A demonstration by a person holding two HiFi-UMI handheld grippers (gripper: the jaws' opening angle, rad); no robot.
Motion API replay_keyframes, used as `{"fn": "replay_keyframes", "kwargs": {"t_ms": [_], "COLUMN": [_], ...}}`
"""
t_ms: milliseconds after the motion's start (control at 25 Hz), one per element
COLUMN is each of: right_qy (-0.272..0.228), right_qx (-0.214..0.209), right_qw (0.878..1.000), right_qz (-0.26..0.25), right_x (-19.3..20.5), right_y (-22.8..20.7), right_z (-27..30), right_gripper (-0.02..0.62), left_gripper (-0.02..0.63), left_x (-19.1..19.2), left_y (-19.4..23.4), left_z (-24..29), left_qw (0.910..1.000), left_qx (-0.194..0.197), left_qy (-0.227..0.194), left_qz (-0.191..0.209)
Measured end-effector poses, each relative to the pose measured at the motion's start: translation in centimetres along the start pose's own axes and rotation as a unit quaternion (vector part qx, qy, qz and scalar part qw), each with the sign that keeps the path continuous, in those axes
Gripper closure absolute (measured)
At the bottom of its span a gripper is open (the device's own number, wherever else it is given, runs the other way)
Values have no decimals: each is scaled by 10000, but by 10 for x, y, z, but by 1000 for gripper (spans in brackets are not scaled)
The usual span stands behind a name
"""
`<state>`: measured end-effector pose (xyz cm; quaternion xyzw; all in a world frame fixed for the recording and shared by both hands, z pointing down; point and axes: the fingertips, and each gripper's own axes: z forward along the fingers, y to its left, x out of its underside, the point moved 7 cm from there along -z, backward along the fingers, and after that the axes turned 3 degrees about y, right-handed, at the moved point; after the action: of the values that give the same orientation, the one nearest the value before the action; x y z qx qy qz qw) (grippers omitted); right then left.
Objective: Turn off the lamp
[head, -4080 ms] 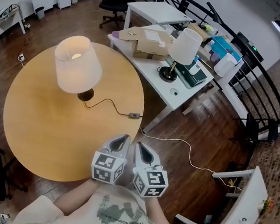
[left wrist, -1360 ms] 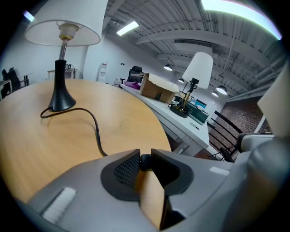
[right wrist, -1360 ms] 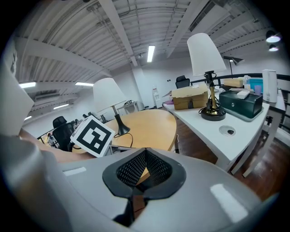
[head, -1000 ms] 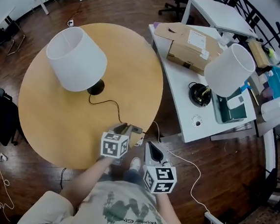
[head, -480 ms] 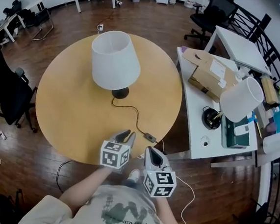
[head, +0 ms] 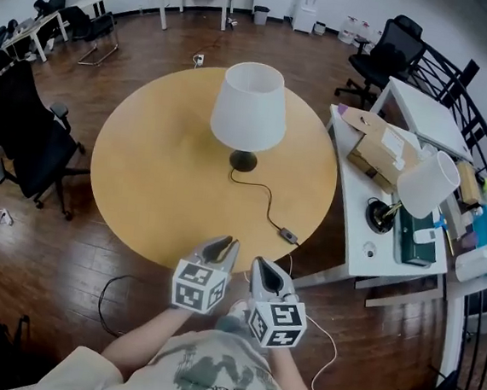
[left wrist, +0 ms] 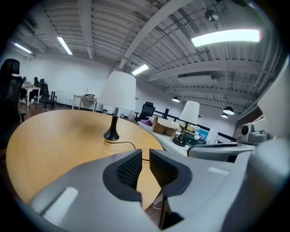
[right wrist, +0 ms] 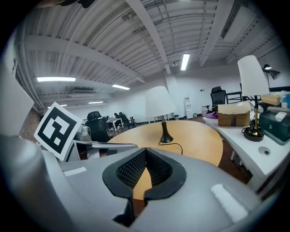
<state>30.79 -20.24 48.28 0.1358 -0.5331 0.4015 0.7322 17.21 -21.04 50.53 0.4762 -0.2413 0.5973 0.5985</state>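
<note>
The lamp (head: 249, 106), with a white shade and a black base, stands unlit on the round wooden table (head: 159, 182). Its black cord runs to an inline switch (head: 288, 234) near the table's near edge. Both grippers hang off the table, in front of the person's chest. My left gripper (head: 221, 246) has just been closing and is still open by a narrow gap with nothing between the pads. In the left gripper view the lamp (left wrist: 117, 93) stands beyond the left gripper (left wrist: 145, 156). My right gripper (head: 264, 269) is shut and empty. The right gripper view has the lamp (right wrist: 160, 102) behind the right gripper (right wrist: 145, 152).
A white desk (head: 351, 234) at the right bears a second lamp (head: 427, 184), a cardboard box (head: 385, 152) and clutter. Black office chairs (head: 26, 135) stand to the left and at the far right (head: 386, 49). Cables (head: 114, 297) lie on the wooden floor.
The lamp's shade glowed in the earliest frame and is now dark. Both grippers have drawn back from the cord switch and off the table. The left jaws have narrowed.
</note>
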Motion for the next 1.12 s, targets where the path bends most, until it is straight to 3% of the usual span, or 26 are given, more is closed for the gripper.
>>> {"fn": "replay_keyframes", "kwargs": {"t_ms": [360,640,1120], "right_qy": [-248,-526,-677], "right_qx": [-338,-392,-433], "right_qw": [9982,9952,9942], "right_qz": [-436,-726,-720], "right_x": [4,9,18], "right_y": [86,131,158], "right_z": [-43,-71,-84], "right_gripper": [595,595,595], "left_gripper": [575,592,595], "left_x": [19,32,32], "left_y": [-6,-16,-18], "left_z": [-108,-166,-201], "left_qw": [9981,9956,9917], "left_qx": [-61,-123,-140], "left_qy": [-616,-904,-1205], "left_qz": [-30,198,421]}}
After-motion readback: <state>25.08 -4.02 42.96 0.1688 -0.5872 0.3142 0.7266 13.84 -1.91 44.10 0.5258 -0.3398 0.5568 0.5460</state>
